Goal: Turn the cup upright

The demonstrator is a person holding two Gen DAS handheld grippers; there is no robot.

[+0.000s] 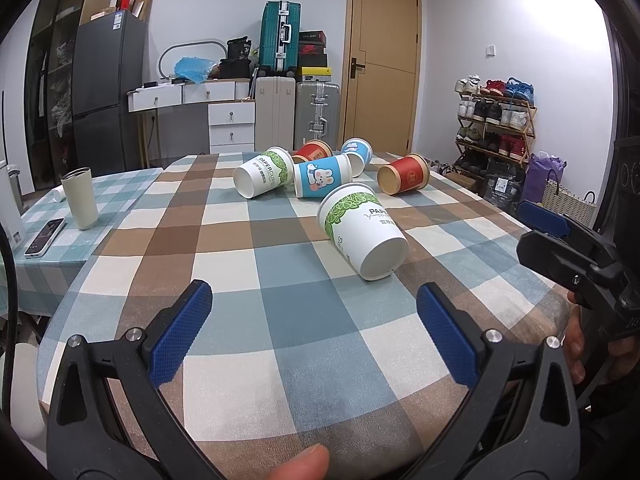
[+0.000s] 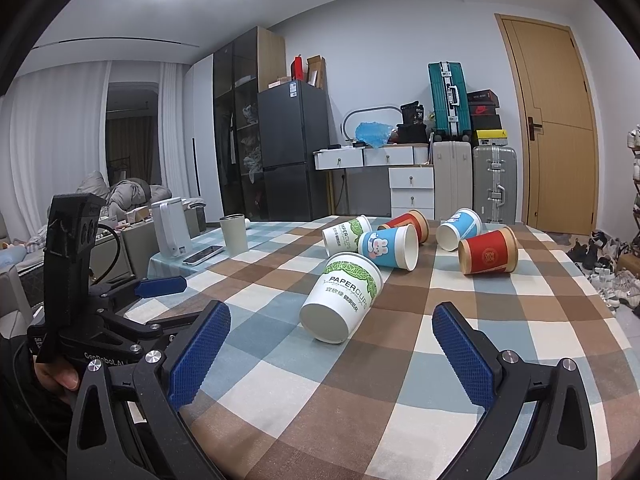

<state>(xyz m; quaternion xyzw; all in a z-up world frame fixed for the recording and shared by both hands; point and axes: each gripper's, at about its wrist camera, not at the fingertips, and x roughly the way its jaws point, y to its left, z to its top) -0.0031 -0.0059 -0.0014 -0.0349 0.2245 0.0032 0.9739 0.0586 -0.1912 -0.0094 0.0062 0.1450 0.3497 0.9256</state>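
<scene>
Several paper cups lie on their sides on the checked tablecloth point(image 1: 280, 300). The nearest is a white cup with green leaf print point(image 1: 362, 232), its base toward me; it also shows in the right wrist view point(image 2: 342, 298). Behind it lie a blue rabbit cup point(image 1: 322, 178), another white-green cup point(image 1: 262, 178), a red cup point(image 1: 404, 180), a second red cup point(image 1: 314, 151) and a second blue cup point(image 1: 358, 154). My left gripper point(image 1: 314, 320) is open and empty, short of the nearest cup. My right gripper point(image 2: 332, 344) is open and empty, just before the same cup.
A tall cream tumbler point(image 1: 80, 198) stands upright at the left, with a phone point(image 1: 44, 238) beside it. A white kettle point(image 2: 172, 228) stands further left. The table's right edge drops toward a shoe rack point(image 1: 496, 120) and bags.
</scene>
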